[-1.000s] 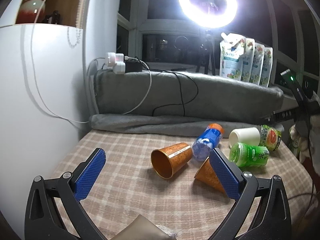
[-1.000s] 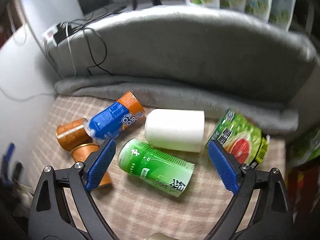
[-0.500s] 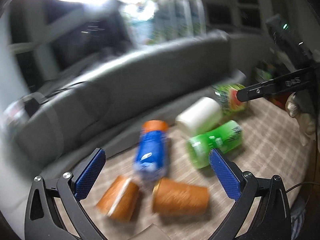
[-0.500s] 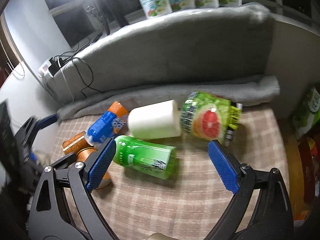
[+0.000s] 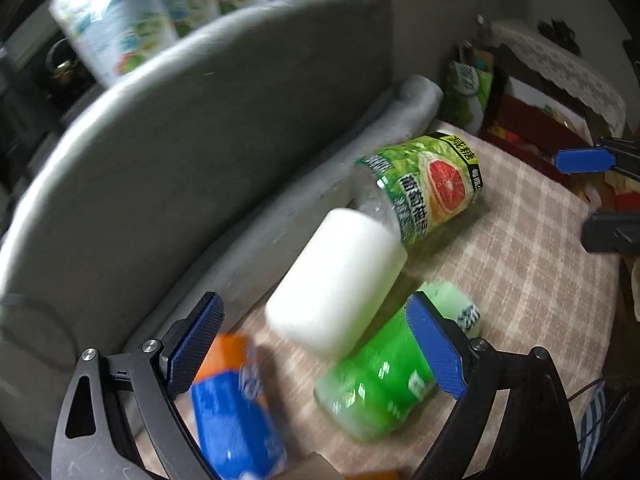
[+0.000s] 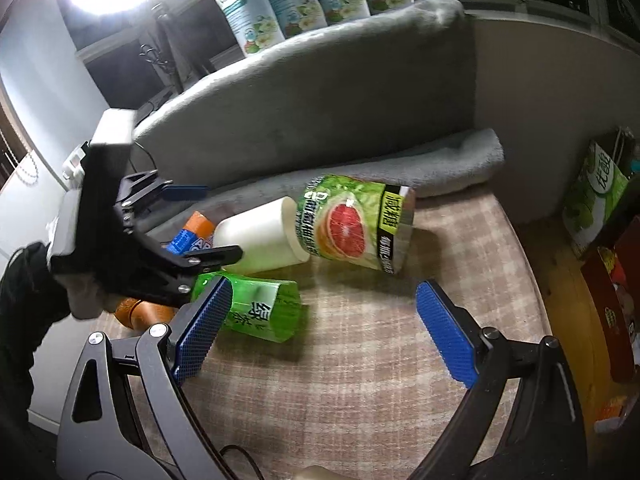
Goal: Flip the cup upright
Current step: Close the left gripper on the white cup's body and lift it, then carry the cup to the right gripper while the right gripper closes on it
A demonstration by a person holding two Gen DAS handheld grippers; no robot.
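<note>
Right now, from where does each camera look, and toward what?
Left wrist: sits on the left tongs, looks across the white cup toward the grey cushion; its blue pads show.
Right wrist: sits on the right tongs, looks at the grapefruit cup; the left tongs show.
Shared: white, grapefruit and green cup.

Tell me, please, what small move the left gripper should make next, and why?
Probably ease the left gripper forward and close it around the white cup. The cup lies on its side on the checked cloth, roughly centred between the open jaws, touching the grapefruit bottle and the green bottle, so go gently.
</note>
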